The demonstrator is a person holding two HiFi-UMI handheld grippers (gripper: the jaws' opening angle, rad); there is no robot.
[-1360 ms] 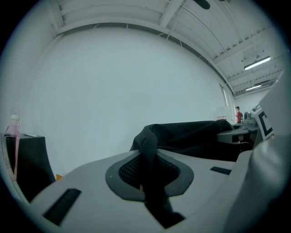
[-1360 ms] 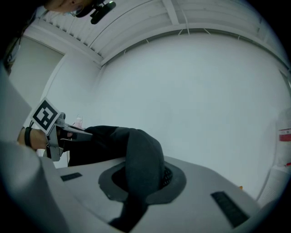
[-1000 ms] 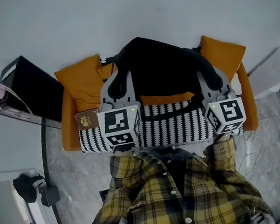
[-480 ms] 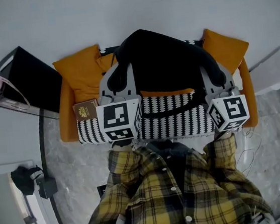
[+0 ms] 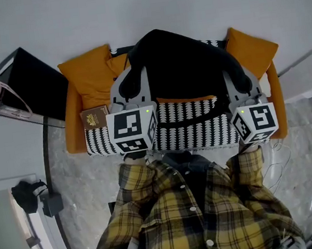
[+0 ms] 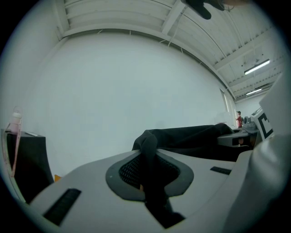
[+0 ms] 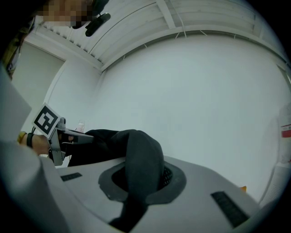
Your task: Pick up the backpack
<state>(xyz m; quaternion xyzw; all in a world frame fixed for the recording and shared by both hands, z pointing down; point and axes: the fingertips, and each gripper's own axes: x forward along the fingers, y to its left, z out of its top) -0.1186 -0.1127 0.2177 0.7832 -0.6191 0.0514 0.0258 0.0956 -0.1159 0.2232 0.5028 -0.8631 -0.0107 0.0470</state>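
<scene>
You are carrying out the lift itself: the black backpack [image 5: 180, 70] is hanging between your two tools, in front of your chest and above the black-and-white patterned seat [image 5: 188, 137] with its orange cushions [image 5: 86, 84]. Whether its bottom is already clear of the seat is not showing from the head view, so judge it as raised but not certainly free. The left hand-held gripper [image 6: 152, 179] is clamping a narrow fold of black fabric [image 6: 149, 148] between nearly closed jaws. The right hand-held gripper [image 7: 136, 184] is pinching a thicker roll of the same material [image 7: 143, 154] in the same way. Both are pointing roughly level, away from you toward the pale wall, and are sitting side by side well apart with the bag's top stretching between them. Your forearms in the plaid sleeves [image 5: 155, 206] are tucking in close to your body. A loose strap [image 5: 198, 120] is dangling across the front of the seat, and a small brown booklet [image 5: 94, 119] is lying on the seat's left end, just beside the left tool. The next move is probably calling for raising both hands evenly and holding both pinches firm, so that the bag is not tilting and the strap is not dragging or snagging
</scene>
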